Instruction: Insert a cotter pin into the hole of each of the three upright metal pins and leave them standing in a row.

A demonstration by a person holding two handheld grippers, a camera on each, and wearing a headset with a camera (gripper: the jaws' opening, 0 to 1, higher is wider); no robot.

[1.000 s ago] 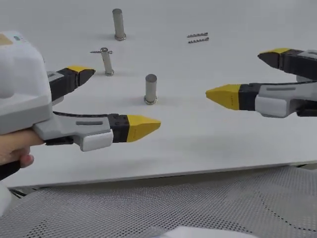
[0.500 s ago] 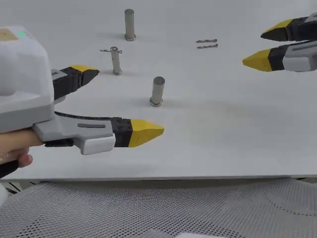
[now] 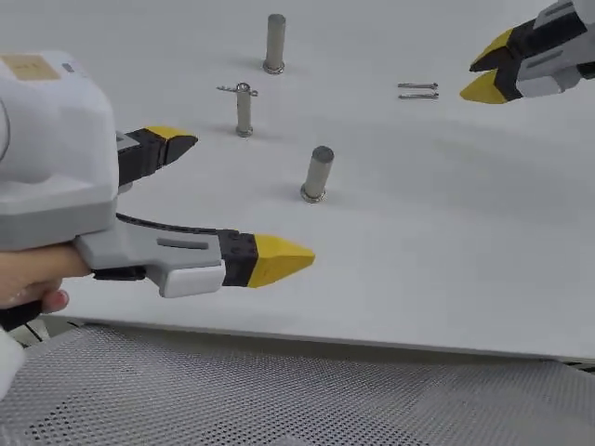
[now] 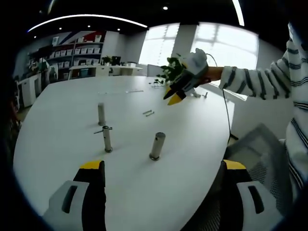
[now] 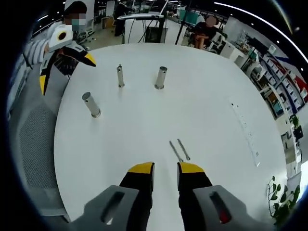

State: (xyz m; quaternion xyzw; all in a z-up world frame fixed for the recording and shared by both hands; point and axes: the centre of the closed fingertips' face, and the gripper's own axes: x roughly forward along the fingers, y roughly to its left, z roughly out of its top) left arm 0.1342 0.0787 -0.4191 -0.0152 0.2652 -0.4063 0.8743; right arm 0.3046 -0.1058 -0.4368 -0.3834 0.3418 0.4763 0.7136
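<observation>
**Two cotter pins to go, and the right tool has gone for them**

Head view: over the last second the right tool has swung outward, away from the person. The loose cotter pins now lie just ahead of its tips. Its jaws have drawn in to a narrow gap and hold nothing. I read this as the reach for the second cotter pin. The fitted metal pin already carries its own, and the far bare pin and near bare pin still wait. The left tool stays low over the counter, spread wide and empty.

Left gripper view: all three metal pins stand ahead of the wide-open jaws, the near bare pin closest. The right tool hangs beyond them, tilted down.

Right gripper view: the two loose cotter pins lie side by side just past the near-closed tips, not yet gripped.
</observation>
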